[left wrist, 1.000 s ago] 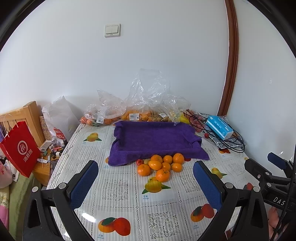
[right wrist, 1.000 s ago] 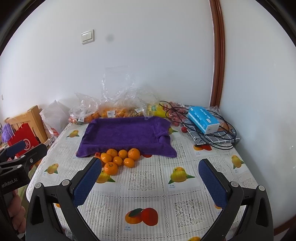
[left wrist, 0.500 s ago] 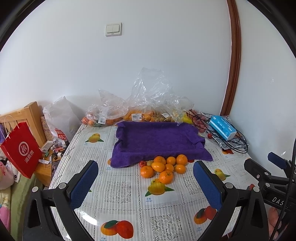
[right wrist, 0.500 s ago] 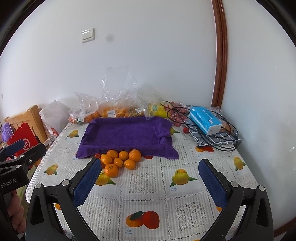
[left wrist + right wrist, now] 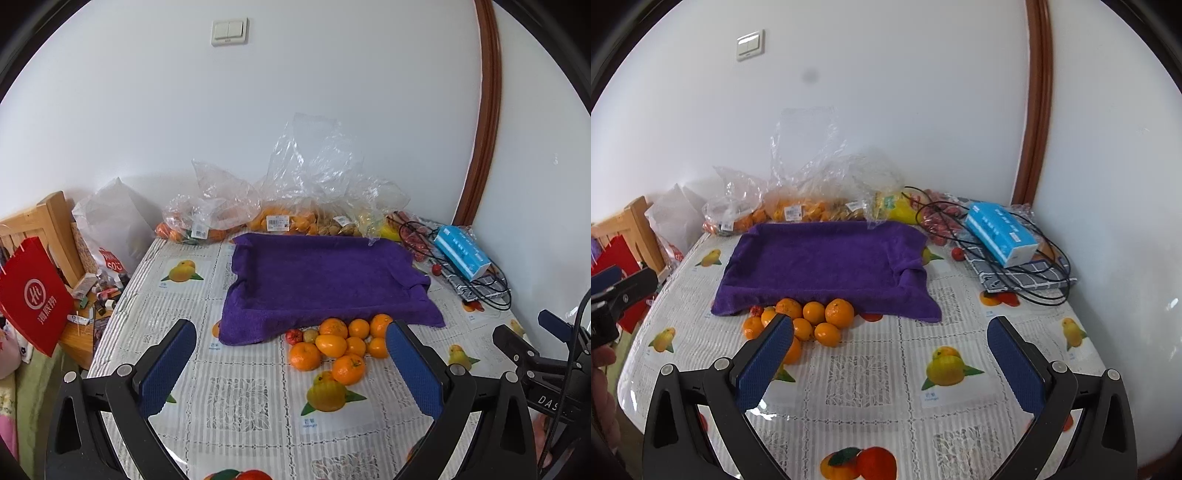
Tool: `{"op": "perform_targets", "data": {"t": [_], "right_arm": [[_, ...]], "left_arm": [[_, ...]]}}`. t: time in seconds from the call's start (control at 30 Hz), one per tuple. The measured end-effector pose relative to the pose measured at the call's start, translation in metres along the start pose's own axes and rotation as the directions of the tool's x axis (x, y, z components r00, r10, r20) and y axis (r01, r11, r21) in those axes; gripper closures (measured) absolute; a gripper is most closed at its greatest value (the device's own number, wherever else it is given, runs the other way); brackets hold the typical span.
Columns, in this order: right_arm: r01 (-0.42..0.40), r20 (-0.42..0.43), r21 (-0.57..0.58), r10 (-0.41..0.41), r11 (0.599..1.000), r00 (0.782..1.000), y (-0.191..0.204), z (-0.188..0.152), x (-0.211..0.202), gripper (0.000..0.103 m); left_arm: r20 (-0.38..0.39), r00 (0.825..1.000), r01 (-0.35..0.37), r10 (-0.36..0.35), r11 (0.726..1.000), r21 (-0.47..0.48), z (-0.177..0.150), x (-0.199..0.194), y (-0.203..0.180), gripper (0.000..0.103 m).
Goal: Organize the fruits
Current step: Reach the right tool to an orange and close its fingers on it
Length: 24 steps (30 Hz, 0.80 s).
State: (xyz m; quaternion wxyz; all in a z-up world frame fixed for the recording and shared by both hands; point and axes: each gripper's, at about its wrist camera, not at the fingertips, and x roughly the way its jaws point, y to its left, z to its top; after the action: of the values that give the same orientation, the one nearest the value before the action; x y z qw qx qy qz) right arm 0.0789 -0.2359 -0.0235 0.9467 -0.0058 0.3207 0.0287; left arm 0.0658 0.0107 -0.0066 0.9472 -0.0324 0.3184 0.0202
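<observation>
1. Since a second ago both cameras have eased nearer the table (image 5: 258, 398), so the oranges (image 5: 341, 349) sit slightly lower and larger in each view; nothing on the table has shifted.
2. The left gripper (image 5: 291, 363) hangs above the cloth with fingers spread wide and empty; the oranges lie between them, just ahead, against the purple towel (image 5: 325, 280).
3. The right gripper (image 5: 890, 360) is likewise spread and empty; the oranges lie ahead by its left finger (image 5: 764, 363).
</observation>
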Motion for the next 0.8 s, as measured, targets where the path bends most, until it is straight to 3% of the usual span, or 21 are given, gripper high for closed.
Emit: {"op": "perform_targets", "data": {"t": [0.17,0.37,0.43,0.5,0.63,0.8], "right_arm": [[-0.062,-0.038,0.022,0.063,0.998,0.997,-0.002,-0.009,0.043,0.000],[-0.089,-0.119,0.047,0.094,0.995,0.988,0.005,-0.014,0.101,0.017],[-0.116,-0.154,0.054,0.123,0.992,0.980,0.009,-0.014,0.120,0.029],[-0.148,-0.178,0.064,0.157,0.987,0.971,0.013,-0.014,0.137,0.031],[-0.200,-0.240,0.078,0.213,0.977,0.947,0.025,-0.013,0.169,0.050],[-0.225,-0.280,0.047,0.229,0.973,0.932,0.041,-0.013,0.193,0.053]], "left_arm": [[-0.071,0.997,-0.016,0.016,1.000,0.005,-0.010,0.041,0.009,0.001],[-0.140,0.989,-0.044,0.043,0.999,-0.004,-0.025,0.084,0.028,0.002],[-0.148,0.988,-0.033,0.031,0.999,-0.014,-0.029,0.091,0.034,0.003],[-0.162,0.986,-0.032,0.027,0.999,-0.025,-0.032,0.101,0.040,0.004],[-0.201,0.979,-0.031,0.024,0.999,-0.031,-0.037,0.118,0.048,0.004],[-0.218,0.976,-0.025,0.018,0.999,-0.032,-0.040,0.134,0.053,0.004]]}}
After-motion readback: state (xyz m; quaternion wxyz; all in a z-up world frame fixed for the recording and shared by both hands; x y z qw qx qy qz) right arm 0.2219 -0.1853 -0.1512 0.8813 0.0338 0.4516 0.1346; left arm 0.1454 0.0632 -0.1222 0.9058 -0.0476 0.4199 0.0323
